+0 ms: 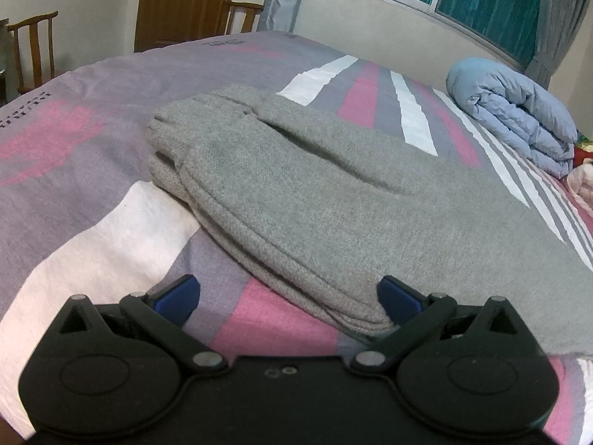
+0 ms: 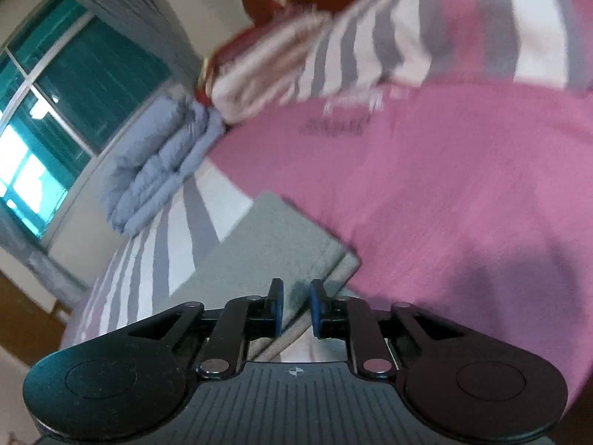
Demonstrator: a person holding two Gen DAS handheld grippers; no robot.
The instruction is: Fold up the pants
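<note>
Grey pants (image 1: 315,200) folded at bed (image 1: 74,222) centre. Left tongs (image 1: 289,300) wide open, empty, fold edge at 3 o'clock. Right tongs (image 2: 296,306) slightly parted astride a corner at 12; release cleanly, don't drag it.

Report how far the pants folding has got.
Done: the grey pants lie folded in layers on the striped bedsheet. In hand: nothing; left tongs stand wide open, right tongs slightly parted over a pants corner, not pressing it. Left: possibly one more fold.
</note>
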